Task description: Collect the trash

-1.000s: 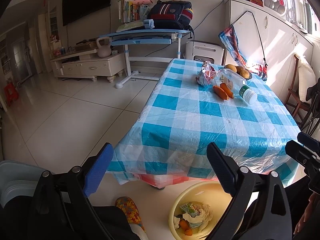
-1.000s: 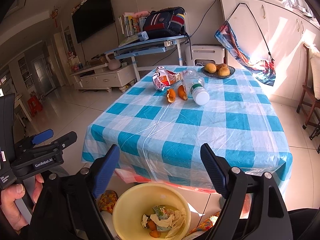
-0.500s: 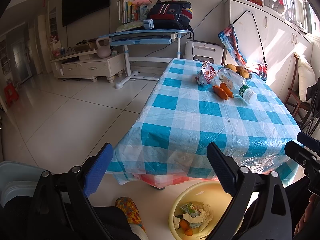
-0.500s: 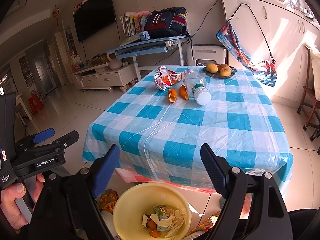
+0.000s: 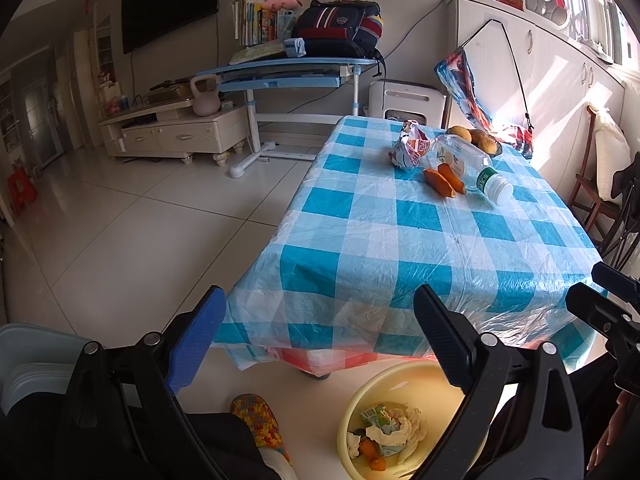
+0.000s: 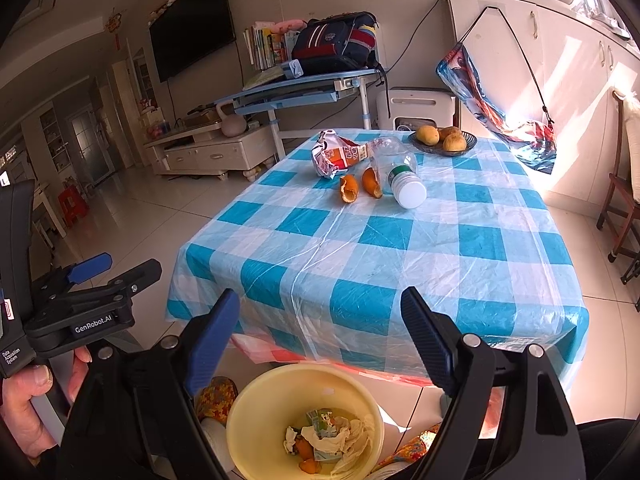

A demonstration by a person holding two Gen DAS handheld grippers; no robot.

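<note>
Both the left gripper and right gripper have wide, empty jaws above the round yellow plastic trash bowl on the floor by the table's near edge. Two orange peels and a clear plastic bottle lie near the far edge.

black fingers, blue pads.

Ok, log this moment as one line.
left gripper open, empty | right gripper open, empty | bin part-filled | wrapper, peels, bottle on table
</note>
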